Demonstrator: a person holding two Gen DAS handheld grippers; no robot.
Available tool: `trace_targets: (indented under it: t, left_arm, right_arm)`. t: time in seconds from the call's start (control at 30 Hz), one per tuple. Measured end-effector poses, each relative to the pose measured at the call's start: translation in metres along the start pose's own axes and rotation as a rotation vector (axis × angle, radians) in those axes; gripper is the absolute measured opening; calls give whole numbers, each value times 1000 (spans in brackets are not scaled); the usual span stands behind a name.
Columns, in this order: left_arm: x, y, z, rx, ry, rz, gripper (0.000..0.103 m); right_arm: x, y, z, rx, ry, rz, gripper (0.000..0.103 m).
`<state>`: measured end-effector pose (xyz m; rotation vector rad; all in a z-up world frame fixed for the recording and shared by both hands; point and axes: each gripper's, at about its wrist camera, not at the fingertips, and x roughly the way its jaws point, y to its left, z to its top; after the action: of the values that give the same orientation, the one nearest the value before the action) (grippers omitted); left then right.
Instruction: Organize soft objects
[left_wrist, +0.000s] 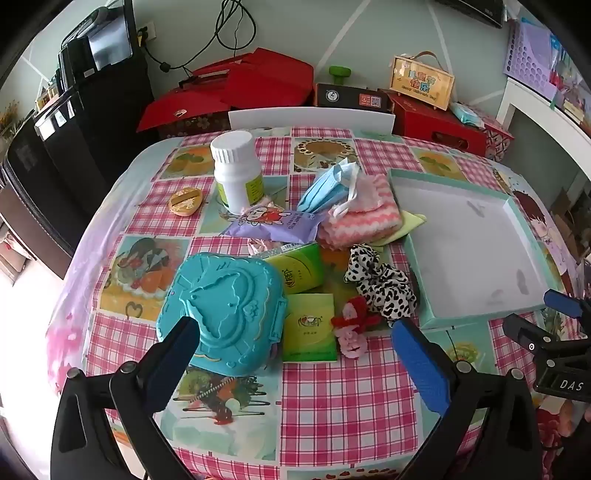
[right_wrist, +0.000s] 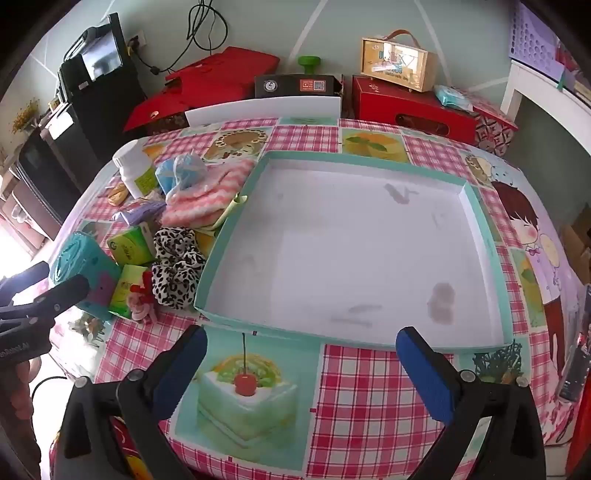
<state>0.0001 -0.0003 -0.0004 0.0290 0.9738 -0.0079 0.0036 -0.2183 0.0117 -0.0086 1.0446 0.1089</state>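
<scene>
Left wrist view: ahead of the left gripper (left_wrist: 295, 354), one black-and-white spotted fabric scrunchie (left_wrist: 380, 282), one small red-and-pink plush toy (left_wrist: 351, 326), two green tissue packs (left_wrist: 312, 326), one pink striped folded towel (left_wrist: 360, 212), one blue face mask (left_wrist: 330, 184), one teal plastic case (left_wrist: 221, 310). Purple packet partly covered. Fingers spread wide, holding nothing. Right gripper (right_wrist: 301, 369) likewise wide, empty, just before one shallow teal-rimmed white cardboard tray (right_wrist: 351, 343).
</scene>
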Motion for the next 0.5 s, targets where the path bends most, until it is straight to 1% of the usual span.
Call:
trace_targets:
  t: [0.27,0.3,0.5]
  left_arm:
    - [0,6,3,-14,10,-4,103]
    - [0,7,-2,-14,1,-2,103]
    - [4,5,-4,-23,11,13,103]
  right_arm:
    - [0,0,0,-2,4,-3,103]
    - [2,-1,-1,-1,4,-3,103]
    - [-1,-3,-3,-5,8,-9,103]
